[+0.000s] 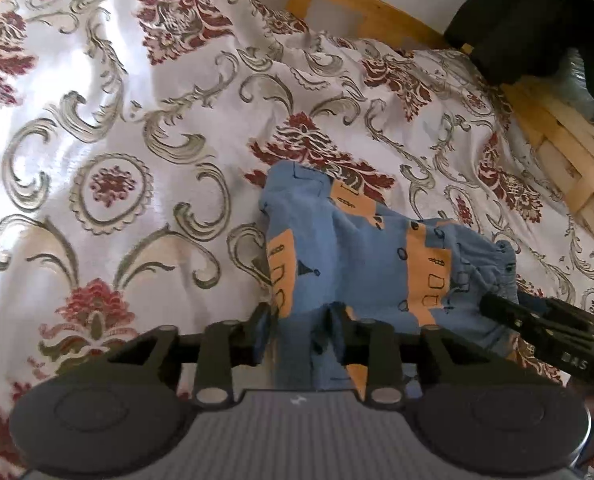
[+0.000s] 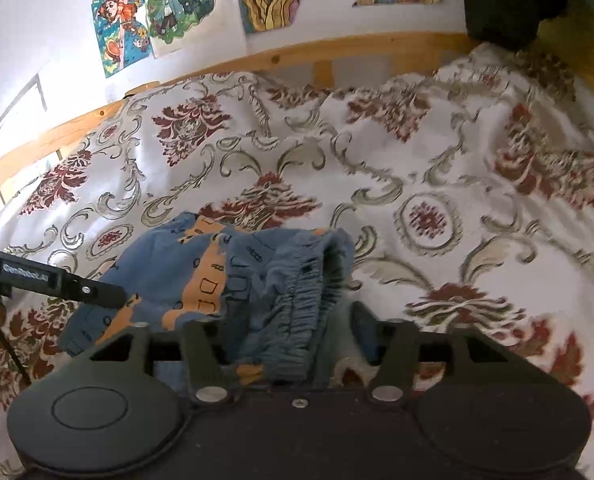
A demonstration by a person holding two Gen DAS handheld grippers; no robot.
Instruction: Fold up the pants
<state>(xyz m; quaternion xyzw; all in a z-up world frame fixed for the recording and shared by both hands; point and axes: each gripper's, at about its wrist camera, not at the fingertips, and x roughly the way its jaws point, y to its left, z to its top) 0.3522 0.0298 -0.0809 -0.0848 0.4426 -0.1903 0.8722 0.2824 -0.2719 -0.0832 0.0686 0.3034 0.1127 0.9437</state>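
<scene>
Pants [image 1: 361, 248]: small blue pair with orange patches and little black doodles, bunched up in a heap on the bedspread [image 1: 117, 120] – not flat at all.

Waistband [image 2: 297, 296]: the gathered elastic edge faces the right wrist camera, scrunched and standing up a bit.

Left claw [image 1: 303, 320]: fingers are pinched on a fold of the blue cloth, which hangs down between them toward the camera. Looks properly clamped.

Right claw [image 2: 289, 332]: the waistband fills the gap between its fingers, fabric on both sides, so it's gripping the pants too. In the left view its tip sits at the waistband end of the heap.

Bedspread: white with dark red flowers and grey-green scrolls, wrinkled around the pants.

Bed frame [image 2: 337, 50]: light wood rail along the far edge.

Wall: cartoon posters [image 2: 149, 12] above the rail – bright colours, details blurry.

Dark thing [image 1: 537, 20]: top right corner, can't tell what it is.
</scene>
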